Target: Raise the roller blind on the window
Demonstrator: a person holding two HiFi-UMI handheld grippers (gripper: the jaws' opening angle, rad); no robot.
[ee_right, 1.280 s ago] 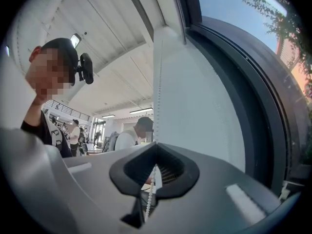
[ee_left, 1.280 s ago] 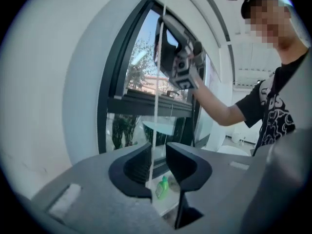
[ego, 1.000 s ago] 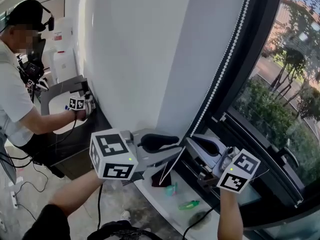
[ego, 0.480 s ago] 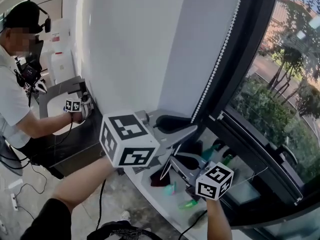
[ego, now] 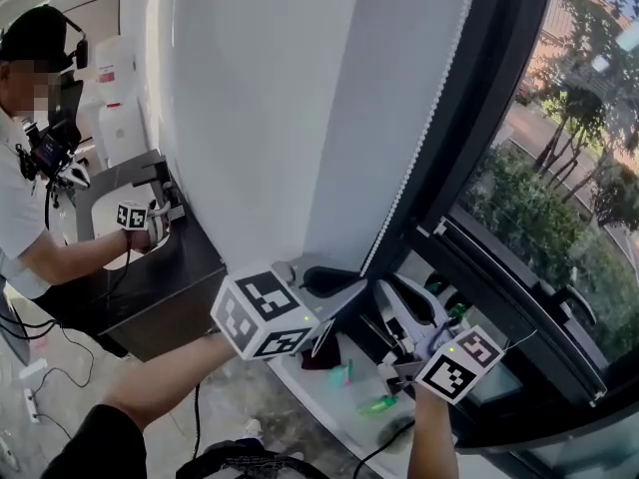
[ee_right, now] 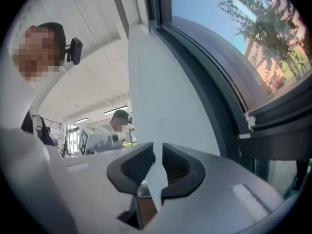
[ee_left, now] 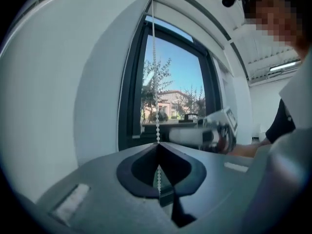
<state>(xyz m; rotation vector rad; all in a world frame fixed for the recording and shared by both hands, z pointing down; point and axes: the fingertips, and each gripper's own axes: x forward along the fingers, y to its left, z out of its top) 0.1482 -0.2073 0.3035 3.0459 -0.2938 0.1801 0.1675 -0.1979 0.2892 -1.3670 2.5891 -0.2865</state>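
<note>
A white bead chain point(ego: 429, 118) hangs along the black window frame point(ego: 499, 168) down to my two grippers. My left gripper point(ego: 361, 279) reaches in from the left. In the left gripper view its jaws are closing and meet on the bead chain point(ee_left: 155, 82), which rises straight up from the left gripper point(ee_left: 157, 144). My right gripper point(ego: 384, 289) sits just right of it and lower, with its jaws opening. In the right gripper view a narrow gap shows at the right gripper point(ee_right: 157, 147), with only white wall behind it and no chain. I cannot make out the blind fabric itself.
A white sill point(ego: 329, 407) below holds a green bottle point(ego: 377, 405) and a dark red cloth point(ego: 319, 355). At the left, another person point(ego: 30, 228) holds a gripper over a dark counter point(ego: 150, 287). Trees and a street lie beyond the glass.
The right gripper dropped along the chain, then shifted right, and its jaws parted. The left gripper moved in towards the chain and its jaws came together on it.
</note>
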